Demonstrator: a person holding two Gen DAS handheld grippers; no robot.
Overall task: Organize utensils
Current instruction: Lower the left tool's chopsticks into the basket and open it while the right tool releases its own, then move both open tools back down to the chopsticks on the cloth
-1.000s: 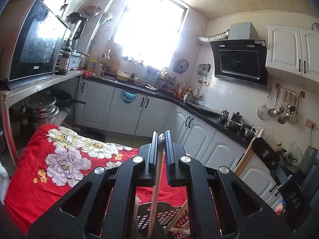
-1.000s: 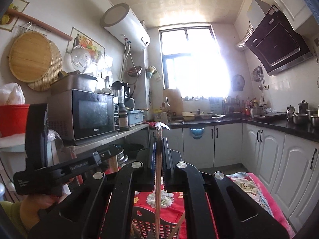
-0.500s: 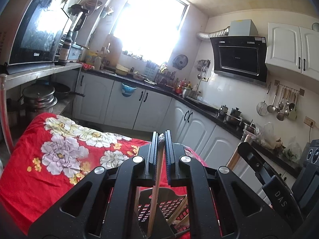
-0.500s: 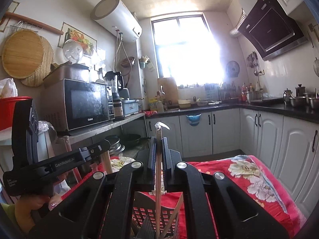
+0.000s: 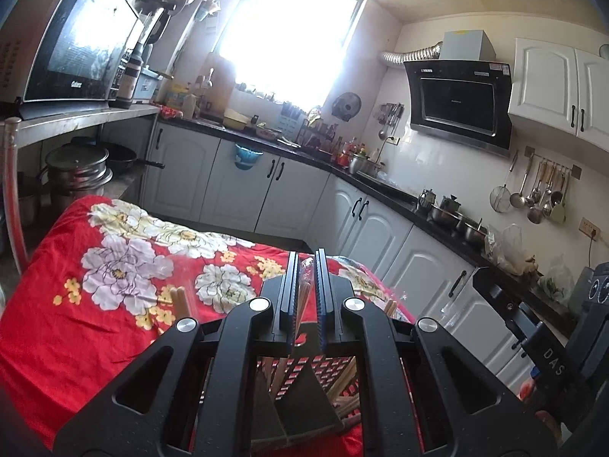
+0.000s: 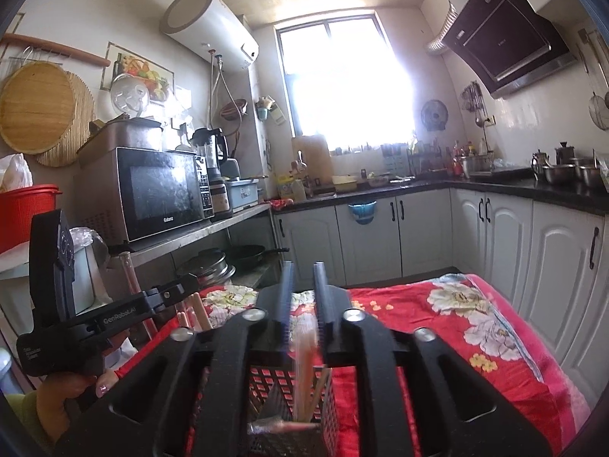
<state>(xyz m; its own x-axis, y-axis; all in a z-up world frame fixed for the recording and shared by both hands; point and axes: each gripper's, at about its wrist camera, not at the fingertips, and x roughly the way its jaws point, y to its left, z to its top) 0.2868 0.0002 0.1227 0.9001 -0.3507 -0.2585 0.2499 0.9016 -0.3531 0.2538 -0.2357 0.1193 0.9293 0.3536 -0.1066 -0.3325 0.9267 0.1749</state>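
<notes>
Here, over a surface [image 5: 57, 327] draped in a red floral cloth, two hand-held tools are hovering above a dark perforated utensil basket [image 6: 331, 415] in a sunlit kitchen. The left tool [image 5: 305, 297] is clenching a slim, plastic-wrapped pair of chopsticks [image 5: 303, 293], its jaws pressing on the upper end while the lower end is reaching down into the basket, where other wooden chopsticks [image 5: 342, 384] are leaning against the mesh walls. The right tool [image 6: 302, 304] has just been opening: its jaws are standing apart, and a pale wrapped chopstick [image 6: 304, 365], blurred, is sitting loose between and below them, no longer pinched, with its lower part inside the basket. In the right wrist view, the left tool's black body is showing at the left edge, gripped by a hand [image 6: 72, 392]. Beyond the surface, a microwave [image 6: 152, 194] is resting on a steel shelf, and white cabinets are running beneath a dark countertop toward a bright window [image 6: 342, 87].
</notes>
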